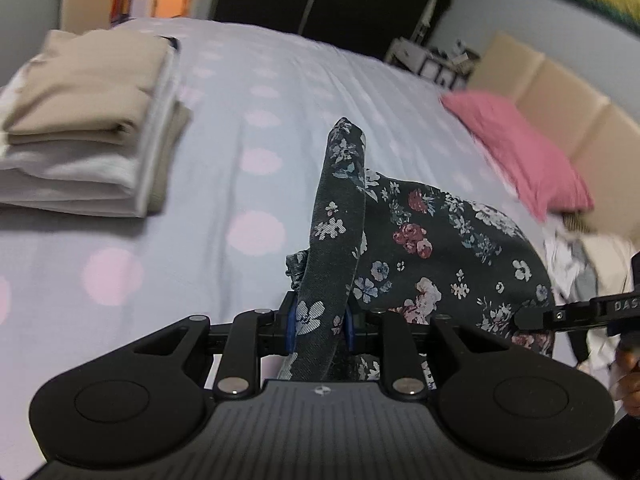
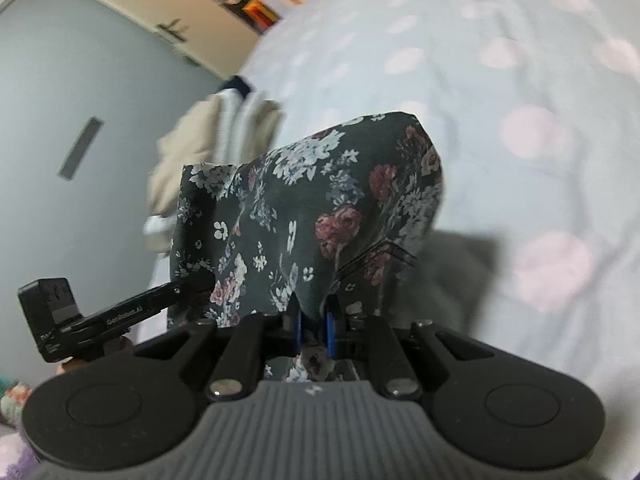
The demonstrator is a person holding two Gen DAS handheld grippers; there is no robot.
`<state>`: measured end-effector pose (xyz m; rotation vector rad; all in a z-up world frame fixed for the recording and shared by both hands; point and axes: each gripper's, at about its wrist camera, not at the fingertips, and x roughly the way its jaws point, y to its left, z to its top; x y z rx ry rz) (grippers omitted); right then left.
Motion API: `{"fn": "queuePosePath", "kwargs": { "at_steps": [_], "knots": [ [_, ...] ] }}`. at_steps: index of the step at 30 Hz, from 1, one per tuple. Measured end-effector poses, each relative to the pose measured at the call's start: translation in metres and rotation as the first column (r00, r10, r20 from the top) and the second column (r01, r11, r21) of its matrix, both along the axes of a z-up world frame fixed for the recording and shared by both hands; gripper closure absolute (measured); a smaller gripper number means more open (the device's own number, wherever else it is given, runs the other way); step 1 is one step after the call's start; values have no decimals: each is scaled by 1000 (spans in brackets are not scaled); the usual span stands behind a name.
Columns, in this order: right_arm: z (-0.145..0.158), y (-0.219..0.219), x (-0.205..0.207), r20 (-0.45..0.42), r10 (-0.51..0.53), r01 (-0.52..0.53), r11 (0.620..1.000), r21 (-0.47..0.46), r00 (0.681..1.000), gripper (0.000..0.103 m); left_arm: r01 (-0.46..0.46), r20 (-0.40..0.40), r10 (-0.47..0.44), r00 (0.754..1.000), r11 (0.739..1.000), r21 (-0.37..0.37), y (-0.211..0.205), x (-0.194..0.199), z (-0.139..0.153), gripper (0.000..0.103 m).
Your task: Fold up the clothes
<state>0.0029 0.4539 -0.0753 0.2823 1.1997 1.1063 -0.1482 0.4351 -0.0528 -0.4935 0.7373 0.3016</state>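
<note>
While I am watching through both wrist cameras, the left gripper [image 1: 320,326] is pinching a rolled edge of the dark floral-print fabric garment [image 1: 424,248], its blue-padded fingers [image 1: 291,322] drawn in close with only the thickness of cloth between them. That edge is standing up in a narrow column above the jaws, and the rest of the garment is spreading away to the right, lifted off the pale lilac bedsheet with pink dots [image 1: 248,128]. My right gripper [image 2: 314,330] is clamping another part of the same garment [image 2: 312,208], the fingers nearly closed on a fold that is rising in front of the lens and casting a shadow on the sheet [image 2: 520,80]. A stack of folded beige and white clothes [image 1: 84,120] is lying on the bed well to the left, apart from the garment. A pink pillow [image 1: 520,148] is resting near the beige padded headboard [image 1: 560,92].
</note>
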Motion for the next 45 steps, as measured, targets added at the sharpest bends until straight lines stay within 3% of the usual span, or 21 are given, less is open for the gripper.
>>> {"fn": "queuePosePath", "kwargs": {
  "at_steps": [4, 10, 17, 24, 33, 37, 42, 45],
  "knots": [
    [13, 24, -4, 2, 56, -56, 998, 28, 998, 90, -41, 16, 42, 999, 998, -41, 22, -20, 6, 83],
    [12, 43, -6, -6, 92, -92, 996, 1, 996, 90, -52, 13, 54, 998, 991, -121, 31, -17, -15, 83],
    [-7, -7, 14, -46, 34, -37, 997, -61, 998, 90, 61, 11, -61, 998, 988, -143, 7, 32, -32, 83],
    [-49, -65, 38, -116, -70, 52, 988, -148, 991, 90, 161, -62, -174, 983, 972, -172, -26, 87, -63, 84],
    [-96, -89, 58, -147, -126, 84, 961, -264, 981, 89, 204, -152, -234, 960, 960, -194, -43, 120, -104, 83],
    [-97, -87, 58, -69, -105, 75, 936, -345, 992, 71, 209, -168, -246, 955, 955, -211, -40, 122, -110, 80],
    [-69, -66, 55, 132, -65, 114, 904, -413, 989, 69, 178, -154, -219, 963, 953, -245, -27, 112, -101, 75],
    [-51, -57, 49, 220, -27, 112, 917, -384, 975, 68, 144, -142, -185, 972, 955, -261, -16, 99, -88, 74]
  ]
}}
